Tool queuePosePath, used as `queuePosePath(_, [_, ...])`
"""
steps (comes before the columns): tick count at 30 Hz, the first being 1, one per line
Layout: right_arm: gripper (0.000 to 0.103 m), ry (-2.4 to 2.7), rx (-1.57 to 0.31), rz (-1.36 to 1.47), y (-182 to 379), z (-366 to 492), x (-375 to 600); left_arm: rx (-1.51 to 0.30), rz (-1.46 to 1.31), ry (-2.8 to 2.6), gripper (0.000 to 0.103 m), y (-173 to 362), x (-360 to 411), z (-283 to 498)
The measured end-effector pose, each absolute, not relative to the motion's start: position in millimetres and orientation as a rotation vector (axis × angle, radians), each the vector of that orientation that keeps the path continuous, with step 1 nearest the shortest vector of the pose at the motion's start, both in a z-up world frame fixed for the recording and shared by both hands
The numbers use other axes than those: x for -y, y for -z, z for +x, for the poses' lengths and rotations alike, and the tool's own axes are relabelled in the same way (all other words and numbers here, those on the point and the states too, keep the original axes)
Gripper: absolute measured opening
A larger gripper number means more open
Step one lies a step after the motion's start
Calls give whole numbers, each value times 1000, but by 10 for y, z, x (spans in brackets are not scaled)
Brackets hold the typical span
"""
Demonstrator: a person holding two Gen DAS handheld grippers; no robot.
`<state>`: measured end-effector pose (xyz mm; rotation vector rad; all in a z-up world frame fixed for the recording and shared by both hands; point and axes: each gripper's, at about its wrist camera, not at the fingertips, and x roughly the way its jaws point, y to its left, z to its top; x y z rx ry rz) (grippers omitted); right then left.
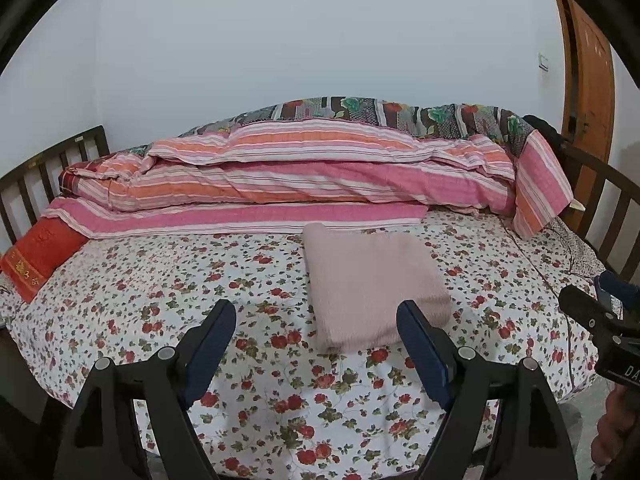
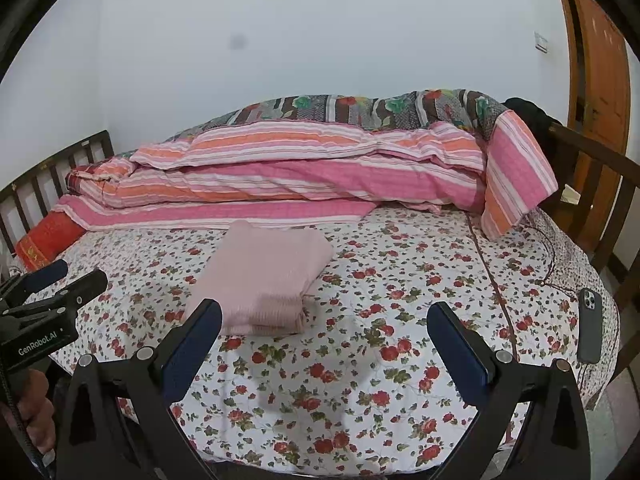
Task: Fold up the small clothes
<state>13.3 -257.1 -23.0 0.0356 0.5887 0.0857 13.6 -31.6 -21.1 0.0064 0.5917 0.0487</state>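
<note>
The flowered bed sheet [image 2: 360, 360] lies bare across the lower middle of the frame, open to pass over. The folded pink garment [image 2: 264, 280] sits at centre left. A rolled striped quilt [image 2: 280, 176] bars the whole far side. A phone [image 2: 590, 328] lies at the right edge, beside the wooden rail [image 2: 624, 216].

Left hand-held gripper [image 1: 316, 320] and right hand-held gripper [image 2: 324, 320] hover side by side, jaws spread wide and empty, tilted downward toward twelve o'clock.
</note>
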Motion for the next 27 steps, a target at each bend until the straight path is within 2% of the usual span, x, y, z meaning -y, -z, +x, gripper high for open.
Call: queuePosePath(27, [101, -93, -585, 38, 231, 150, 2597, -593, -5, -47, 82, 208, 333, 131])
